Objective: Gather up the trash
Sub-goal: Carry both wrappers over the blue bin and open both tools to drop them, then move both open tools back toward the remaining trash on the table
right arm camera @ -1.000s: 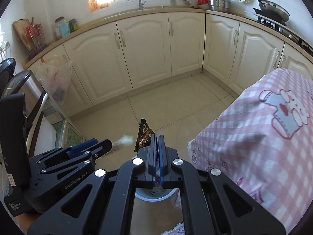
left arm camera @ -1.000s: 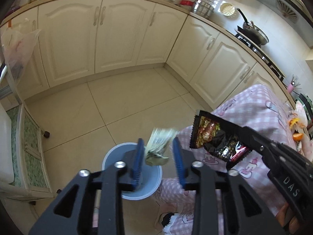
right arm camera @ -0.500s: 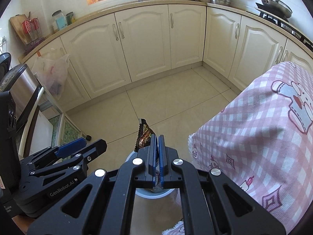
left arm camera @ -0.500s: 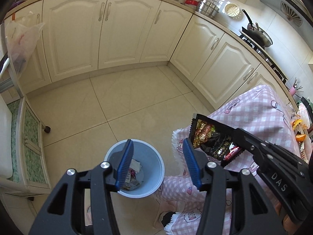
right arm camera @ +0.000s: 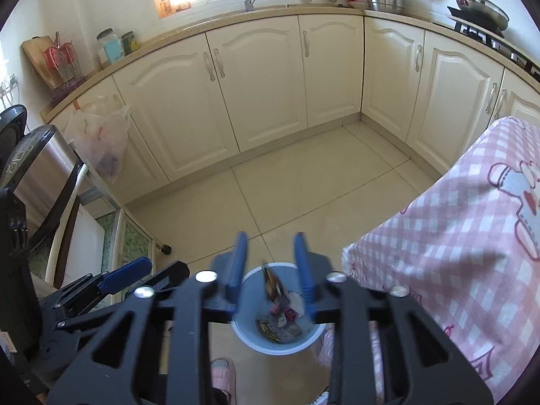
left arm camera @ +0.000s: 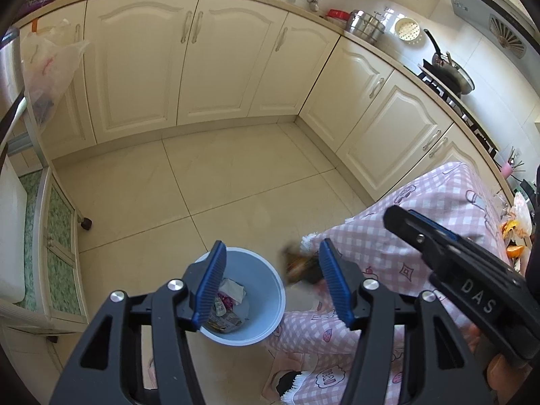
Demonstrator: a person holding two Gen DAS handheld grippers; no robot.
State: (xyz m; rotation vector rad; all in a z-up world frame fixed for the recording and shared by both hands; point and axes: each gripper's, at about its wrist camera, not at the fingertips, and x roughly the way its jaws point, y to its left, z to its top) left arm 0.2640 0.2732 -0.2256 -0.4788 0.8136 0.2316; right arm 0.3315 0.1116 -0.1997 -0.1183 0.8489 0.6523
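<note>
A pale blue bin (left arm camera: 265, 285) stands on the tiled floor beside the table and holds several wrappers (left arm camera: 226, 307). My left gripper (left arm camera: 273, 270) hovers above it, its jaws still opening with nothing between them. A dark snack wrapper (left arm camera: 298, 266) shows blurred in mid-air near the bin's rim. In the right wrist view the same wrapper (right arm camera: 273, 287) falls free between the opening jaws of my right gripper (right arm camera: 270, 263), straight over the bin (right arm camera: 249, 327). The pads do not touch it. Each gripper shows in the other's view: the right gripper (left arm camera: 398, 216), the left gripper (right arm camera: 135, 268).
A table under a pink checked cloth (left arm camera: 422, 209) stands right of the bin, orange peel (left arm camera: 513, 236) on its far end. Cream cabinets (right arm camera: 263, 84) line the back. A trolley (left arm camera: 54, 236) and hanging plastic bag (left arm camera: 50, 67) are at the left. A pink slipper (right arm camera: 222, 374) lies by the bin.
The crumpled paper left my left gripper and dropped into the bin, and those jaws spread wider. My right gripper, earlier shut on the dark wrapper, has opened and the wrapper is falling.
</note>
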